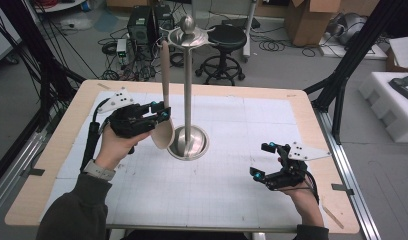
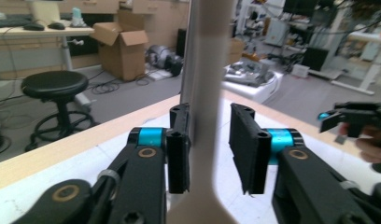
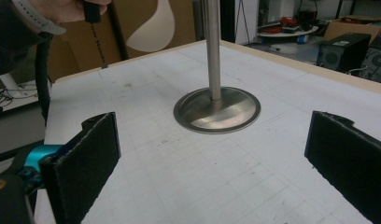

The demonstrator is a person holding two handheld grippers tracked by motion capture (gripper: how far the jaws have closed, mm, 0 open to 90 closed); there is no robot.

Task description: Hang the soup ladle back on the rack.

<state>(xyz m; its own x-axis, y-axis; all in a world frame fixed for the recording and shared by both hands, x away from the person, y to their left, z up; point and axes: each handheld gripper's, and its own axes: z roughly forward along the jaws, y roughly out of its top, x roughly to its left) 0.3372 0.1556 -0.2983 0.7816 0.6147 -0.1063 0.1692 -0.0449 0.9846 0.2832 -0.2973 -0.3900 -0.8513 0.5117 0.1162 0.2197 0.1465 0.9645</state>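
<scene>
Left gripper (image 1: 159, 112) straddles the smooth beige spoon (image 2: 205, 93) (jaws loosened); right gripper (image 1: 265, 161) gapes empty.

- In the left gripper view, the spoon (image 2: 205, 93) runs off the top and bottom edges, so neither its handle end nor its bowl can be seen.
- In the same view, whether the left pad touches the spoon handle is hard to tell; a gap shows beside the right pad.
- In the high view, the spoon's bowl hides part of the left gripper (image 1: 159, 114) near the stand (image 1: 188, 142).
- In the right gripper view, the stand's pole is cut off by the top edge, hiding its top.
- There too, the spoon's handle is cut off above the bowl.
- The right gripper (image 3: 212, 163) loses its right jaw past the picture's edge.
</scene>
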